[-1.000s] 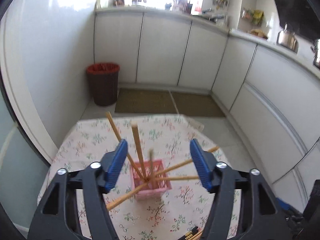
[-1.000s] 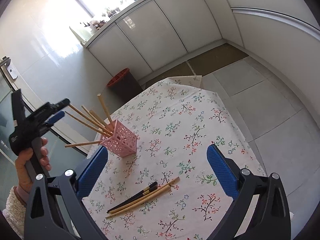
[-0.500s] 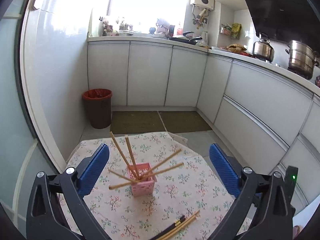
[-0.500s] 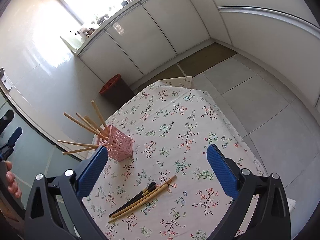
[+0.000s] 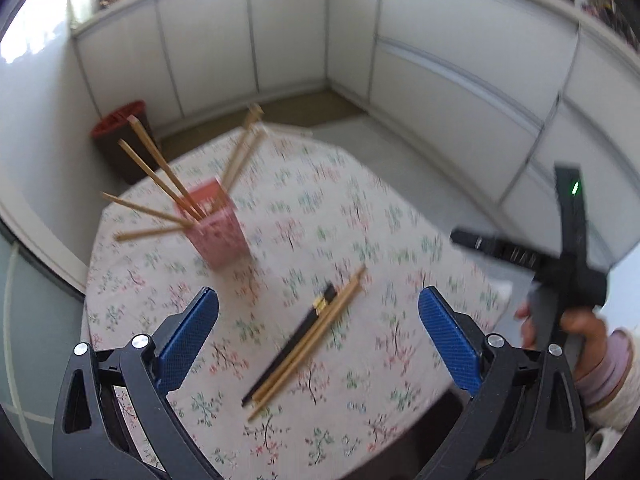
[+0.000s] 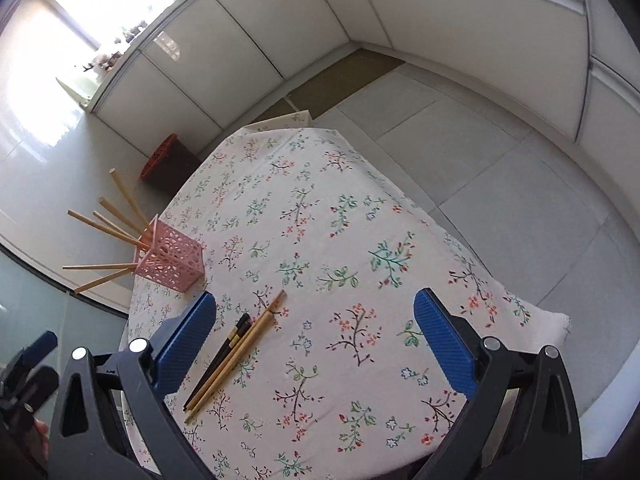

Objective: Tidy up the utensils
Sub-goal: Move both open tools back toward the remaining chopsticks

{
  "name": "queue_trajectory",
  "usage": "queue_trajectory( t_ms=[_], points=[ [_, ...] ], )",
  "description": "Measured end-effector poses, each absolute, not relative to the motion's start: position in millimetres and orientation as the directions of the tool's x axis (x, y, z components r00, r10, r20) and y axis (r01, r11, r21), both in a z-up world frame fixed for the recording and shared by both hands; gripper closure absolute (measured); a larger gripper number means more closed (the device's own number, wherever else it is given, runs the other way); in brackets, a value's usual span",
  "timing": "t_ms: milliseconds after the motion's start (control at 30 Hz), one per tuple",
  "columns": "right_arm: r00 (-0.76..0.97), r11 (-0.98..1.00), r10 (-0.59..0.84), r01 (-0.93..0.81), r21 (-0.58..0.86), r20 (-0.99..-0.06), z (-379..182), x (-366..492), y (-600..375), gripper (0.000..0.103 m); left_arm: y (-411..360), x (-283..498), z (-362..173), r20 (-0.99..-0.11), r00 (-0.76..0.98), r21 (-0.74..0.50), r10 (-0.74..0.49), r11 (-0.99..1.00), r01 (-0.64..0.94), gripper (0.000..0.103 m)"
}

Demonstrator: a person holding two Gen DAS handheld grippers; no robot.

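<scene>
Well, pink holder [image 6: 170,258] (perforated), wooden chopsticks [image 6: 236,350] flat

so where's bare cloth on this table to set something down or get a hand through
The widest free patch is the tablecloth right of the loose chopsticks, running to the far and right edges. A narrower strip lies between those chopsticks and the pink holder. It is crowded at the holder's corner, where wooden chopsticks fan out past the table edge.
</scene>
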State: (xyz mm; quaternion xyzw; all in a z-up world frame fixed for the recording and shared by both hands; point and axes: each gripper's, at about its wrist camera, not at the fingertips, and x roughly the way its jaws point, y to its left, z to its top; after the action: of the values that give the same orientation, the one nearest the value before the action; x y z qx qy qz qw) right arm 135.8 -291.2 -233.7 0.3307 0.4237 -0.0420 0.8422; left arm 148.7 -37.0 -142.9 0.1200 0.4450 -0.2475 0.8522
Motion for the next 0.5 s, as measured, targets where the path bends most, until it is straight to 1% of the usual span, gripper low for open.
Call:
queue_trajectory(
  t_ms=[100,167,267,333,433,467,500],
  points=[
    [0.631,0.751,0.2,0.392,0.531,-0.749,-240,131,-302,0.007,-51,162,-182,-0.891,0.382,0.002,-0.244,0.841,0.541,0.007],
    [0.624,0.738,0.191,0.417,0.53,-0.757,-244,128,-308,0.007,-57,178,-213,-0.94,0.274,-0.026,-0.202,0.846,0.532,0.007],
    [0.601,0.714,0.197,0.454,0.533,-0.775,-253,127,-318,0.007,-60,204,-247,-0.974,0.191,-0.018,-0.125,0.876,0.482,0.007],
    [0.587,0.682,0.222,0.478,0.554,-0.778,-260,127,-324,0.007,-62,218,-259,-0.98,0.162,-0.03,-0.117,0.887,0.46,0.008],
    [0.565,0.642,0.256,0.507,0.575,-0.784,-271,129,-330,0.007,-71,234,-269,-0.984,0.129,-0.046,-0.119,0.884,0.464,0.019],
    [0.558,0.64,0.258,0.513,0.572,-0.789,-273,130,-331,0.007,-77,237,-270,-0.985,0.118,-0.055,-0.127,0.875,0.482,0.026],
    [0.552,0.639,0.257,0.518,0.568,-0.793,-275,131,-332,0.007,-83,239,-271,-0.985,0.105,-0.067,-0.137,0.862,0.502,0.036]
  ],
)
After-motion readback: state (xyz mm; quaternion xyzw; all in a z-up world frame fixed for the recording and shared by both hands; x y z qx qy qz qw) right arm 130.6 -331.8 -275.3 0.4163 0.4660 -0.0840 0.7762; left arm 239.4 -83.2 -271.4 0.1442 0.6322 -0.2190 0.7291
